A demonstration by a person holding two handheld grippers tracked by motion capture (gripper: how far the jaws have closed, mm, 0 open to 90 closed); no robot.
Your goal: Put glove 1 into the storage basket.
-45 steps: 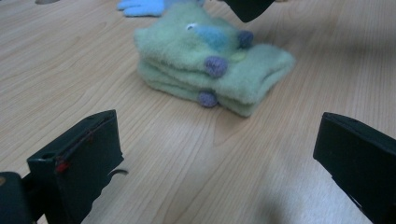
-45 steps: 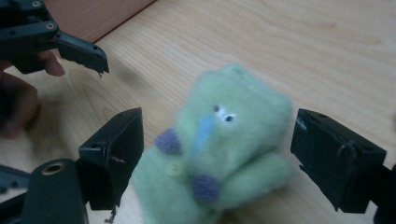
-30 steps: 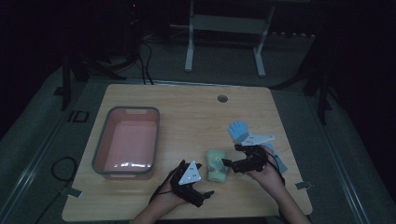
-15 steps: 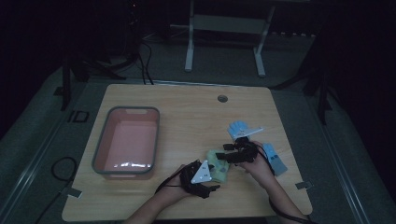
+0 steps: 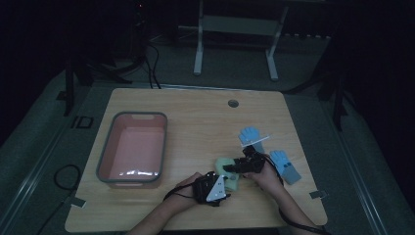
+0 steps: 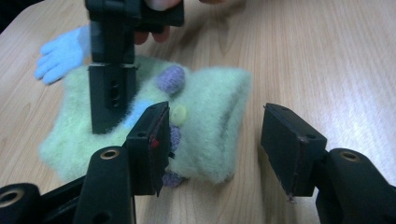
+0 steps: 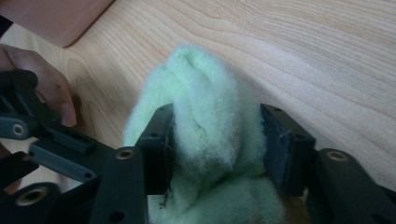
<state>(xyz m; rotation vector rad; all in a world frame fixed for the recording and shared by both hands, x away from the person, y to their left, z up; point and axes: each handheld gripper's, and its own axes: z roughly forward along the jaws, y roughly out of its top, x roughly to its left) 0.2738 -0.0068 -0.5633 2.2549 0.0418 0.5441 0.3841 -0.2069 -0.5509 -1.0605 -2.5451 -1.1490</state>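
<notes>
High view: green fuzzy mitten [image 5: 226,169] mostly hidden under both grippers, its buttons too small to tell there; right gripper view cuts the mitten off at the near edge; pink bin [image 7: 56,16] cropped at the far-left corner there.

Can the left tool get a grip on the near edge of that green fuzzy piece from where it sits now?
Probably yes: the left tool has just been closing, the green piece's edge sits between its pads, unobstructed.
</notes>
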